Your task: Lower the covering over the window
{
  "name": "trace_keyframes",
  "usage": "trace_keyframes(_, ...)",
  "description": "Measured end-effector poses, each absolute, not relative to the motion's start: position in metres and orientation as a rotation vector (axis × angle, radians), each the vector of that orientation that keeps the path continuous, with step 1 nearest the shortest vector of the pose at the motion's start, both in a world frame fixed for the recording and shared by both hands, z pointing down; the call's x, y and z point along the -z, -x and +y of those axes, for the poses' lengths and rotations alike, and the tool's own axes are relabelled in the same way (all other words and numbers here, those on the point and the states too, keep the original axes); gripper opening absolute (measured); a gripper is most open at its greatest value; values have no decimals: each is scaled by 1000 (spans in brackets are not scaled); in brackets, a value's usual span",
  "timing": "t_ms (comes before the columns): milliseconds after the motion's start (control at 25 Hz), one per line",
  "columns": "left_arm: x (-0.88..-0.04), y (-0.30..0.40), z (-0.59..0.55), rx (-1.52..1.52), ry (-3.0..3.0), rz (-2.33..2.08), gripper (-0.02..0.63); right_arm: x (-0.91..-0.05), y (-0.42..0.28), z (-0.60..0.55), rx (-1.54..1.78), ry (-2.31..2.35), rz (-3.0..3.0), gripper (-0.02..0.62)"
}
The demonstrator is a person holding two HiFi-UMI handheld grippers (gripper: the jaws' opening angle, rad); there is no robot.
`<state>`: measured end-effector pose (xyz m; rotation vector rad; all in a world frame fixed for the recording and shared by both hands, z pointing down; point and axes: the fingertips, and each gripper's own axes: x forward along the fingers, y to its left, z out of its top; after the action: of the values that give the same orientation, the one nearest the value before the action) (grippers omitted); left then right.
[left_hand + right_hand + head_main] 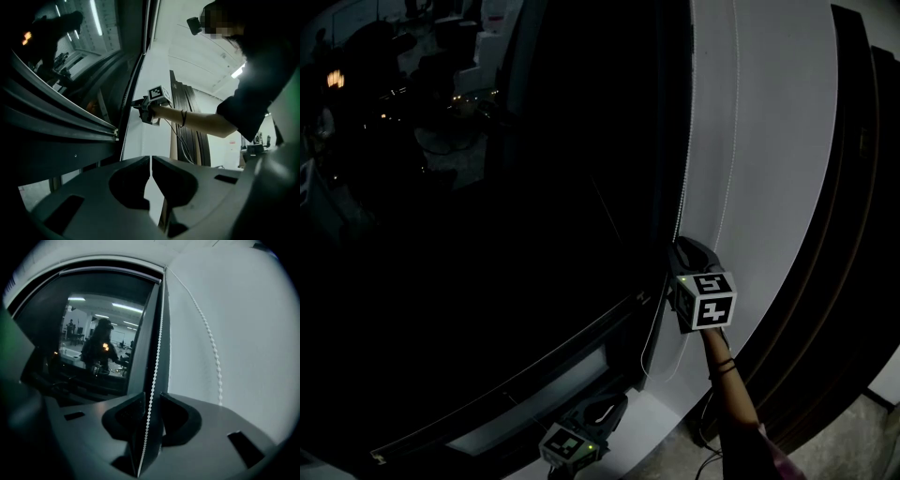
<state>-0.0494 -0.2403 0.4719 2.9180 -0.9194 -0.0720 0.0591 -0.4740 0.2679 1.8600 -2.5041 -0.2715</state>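
Observation:
A dark window [487, 234] fills the left of the head view and reflects a lit room. A white bead chain [682, 187] hangs along the window frame's right edge, and a second strand [729, 178] lies on the white wall. My right gripper [675, 247] is raised at the frame. In the right gripper view it [151, 401] is open, with one chain strand [157, 357] running between the jaws and untouched by the pads. The blind's housing [112, 270] runs across the window top. My left gripper [614, 405] is low by the sill, and it [151, 161] is shut with nothing visible between the jaws.
A white wall [769, 141] stands right of the window. Dark curved panels [862, 234] lean further right. A forearm [727, 375] with wristbands reaches up to the right gripper. A pale sill strip [534, 403] lies under the glass. The chain's free strand [211, 343] hangs right of the right gripper's jaws.

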Motion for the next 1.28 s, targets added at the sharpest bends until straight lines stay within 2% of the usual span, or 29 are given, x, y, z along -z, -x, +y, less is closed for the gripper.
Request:
trace_keyframes(280,-475,63,-244,83,-2902,-938,2,-262,-56,-484,310,-1819,-2483,83)
trace_keyframes(400,-477,67,-245,83,-2892,-944,2,-261,-59,-485,293,-1848,-2480,52)
trace_keyframes(720,-482,72,-241,72,-2889,-937,2,-245,-56,-486,246,-1972,-2382,54)
trace_keyframes(920,-485,77,-238,64,-2877,-942,2,-253,-66,-478,198,-1996,-2471,23)
trace_keyframes(1280,-484,73,-241,80,-2857,-967,2,-269,-55,-411,410,-1951,-2632,21)
